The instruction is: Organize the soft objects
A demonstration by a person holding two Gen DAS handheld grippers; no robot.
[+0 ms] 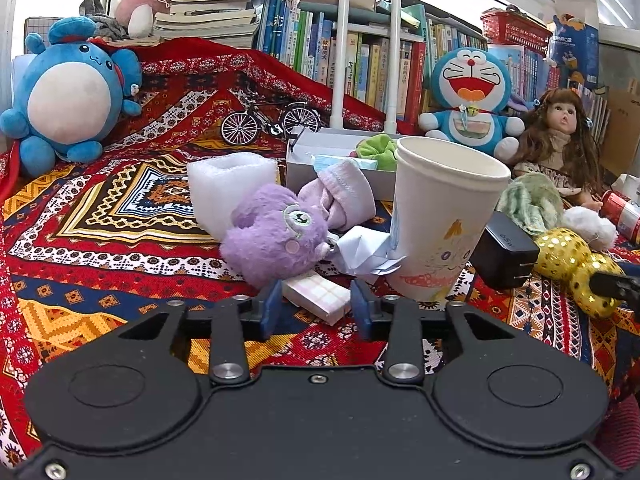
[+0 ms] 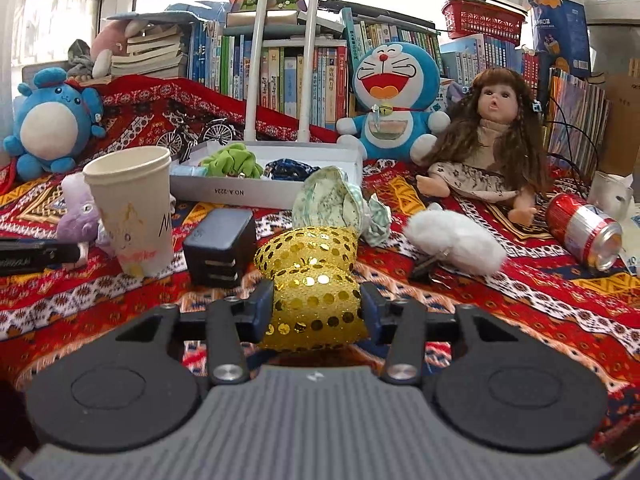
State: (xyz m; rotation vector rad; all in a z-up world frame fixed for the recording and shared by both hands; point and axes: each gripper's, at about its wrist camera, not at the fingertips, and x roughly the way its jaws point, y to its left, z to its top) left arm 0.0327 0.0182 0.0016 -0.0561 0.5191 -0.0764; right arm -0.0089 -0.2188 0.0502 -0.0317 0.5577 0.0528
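The right tool (image 2: 317,307) has its two blue fingers set on either side of a gold sequin bow (image 2: 310,280), touching its lower lobe; whether they are pressing it or only resting against it I cannot tell. The bow lies on the patterned red cloth (image 2: 520,288), just right of a black charger (image 2: 220,246) and in front of a crumpled green cloth (image 2: 332,200). A white fluffy ball (image 2: 456,246) sits to the right, with a red can (image 2: 584,232) on its side farther out. Behind them is a white box (image 2: 260,194) holding a green scrunchie (image 2: 232,164). The left tool (image 1: 316,310) is spread apart and holds nothing; between its fingers lies a small pink checked packet (image 1: 316,296) on the cloth. Just beyond sits a purple plush toy (image 1: 272,236), with a pink sock (image 1: 340,196) behind it and a tilted paper cup (image 1: 436,220) to the right.
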